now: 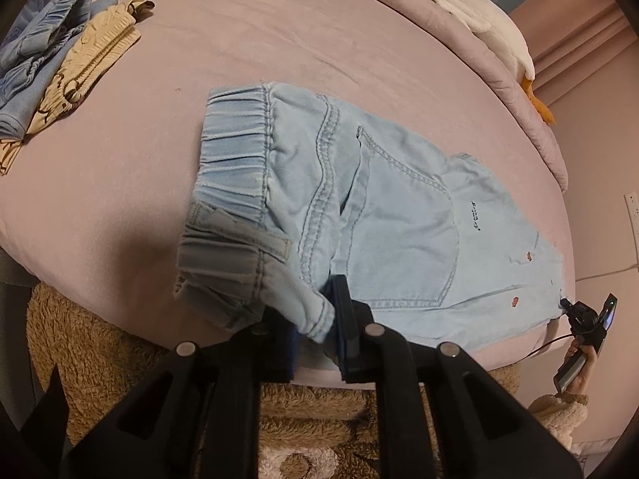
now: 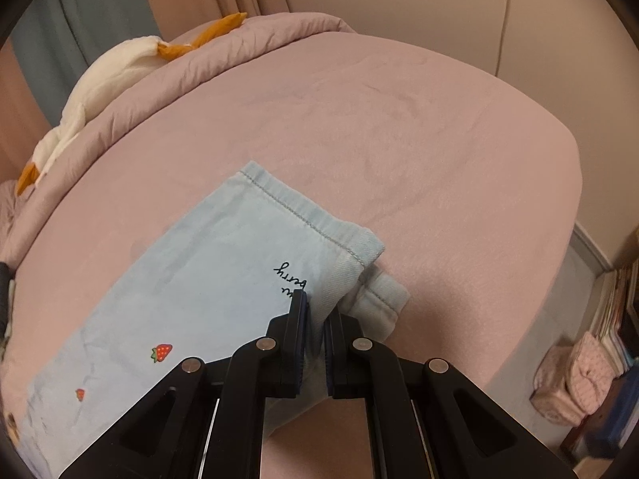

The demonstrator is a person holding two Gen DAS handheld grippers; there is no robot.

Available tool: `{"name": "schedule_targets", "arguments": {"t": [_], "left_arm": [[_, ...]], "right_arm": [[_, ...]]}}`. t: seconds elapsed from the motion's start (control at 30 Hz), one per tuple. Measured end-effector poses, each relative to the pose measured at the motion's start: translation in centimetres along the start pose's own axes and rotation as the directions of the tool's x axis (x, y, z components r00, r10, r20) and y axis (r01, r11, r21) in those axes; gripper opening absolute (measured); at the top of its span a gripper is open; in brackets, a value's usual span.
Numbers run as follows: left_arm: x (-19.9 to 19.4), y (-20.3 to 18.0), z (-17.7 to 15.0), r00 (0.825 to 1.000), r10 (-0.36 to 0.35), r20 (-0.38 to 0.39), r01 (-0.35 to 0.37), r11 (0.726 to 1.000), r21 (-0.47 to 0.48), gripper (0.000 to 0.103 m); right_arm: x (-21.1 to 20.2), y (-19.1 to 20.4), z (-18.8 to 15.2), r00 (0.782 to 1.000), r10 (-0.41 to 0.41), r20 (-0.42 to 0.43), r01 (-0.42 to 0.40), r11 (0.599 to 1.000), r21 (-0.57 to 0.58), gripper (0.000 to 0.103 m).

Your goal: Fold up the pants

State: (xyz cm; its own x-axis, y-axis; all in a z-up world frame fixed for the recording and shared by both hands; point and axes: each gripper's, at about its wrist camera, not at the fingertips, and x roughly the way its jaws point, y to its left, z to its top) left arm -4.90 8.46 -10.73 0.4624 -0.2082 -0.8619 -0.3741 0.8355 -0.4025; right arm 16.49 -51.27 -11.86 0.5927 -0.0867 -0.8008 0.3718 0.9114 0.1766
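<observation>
The light-blue denim pants (image 1: pixel 391 215) lie flat on the pink bed (image 1: pixel 279 52), already doubled leg over leg, their long axis running across the near edge of the mattress from the elastic waistband (image 1: pixel 235 147) on the left to the leg hems (image 2: pixel 315 215) on the right

The left hand-held gripper (image 1: pixel 319 319) sits at the waistband end, its jaws nearly together and pinching a bunched near corner of the waist fabric, lifted slightly off the sheet. The rest of the garment stretches away from it to the right, back pocket (image 1: pixel 403 231) facing up

The right hand-held gripper (image 2: pixel 315 319) is clamped on the near edge of the leg just short of the hems, beside the black script lettering (image 2: pixel 289 277) and the strawberry print (image 2: pixel 161 352); how many layers it holds is hard to tell, since the lower hem pokes out loose to its right. From here the pants run away to the left

So each hand holds its own end, and neither is nearer the middle. The next fold likely turns on this axis: bringing one end over toward the other, hems to waistband
</observation>
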Motion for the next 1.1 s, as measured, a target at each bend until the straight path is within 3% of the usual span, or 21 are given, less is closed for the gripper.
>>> {"name": "schedule_targets", "arguments": {"t": [1.1], "left_arm": [[-1.7,-0.4,-0.2,0.999,0.017,0.032,-0.017,1.0,-0.016,0.012]], "right_arm": [[-2.2,0.3,-0.4,0.994,-0.066,0.091,0.074,0.994,-0.079,0.004]]}}
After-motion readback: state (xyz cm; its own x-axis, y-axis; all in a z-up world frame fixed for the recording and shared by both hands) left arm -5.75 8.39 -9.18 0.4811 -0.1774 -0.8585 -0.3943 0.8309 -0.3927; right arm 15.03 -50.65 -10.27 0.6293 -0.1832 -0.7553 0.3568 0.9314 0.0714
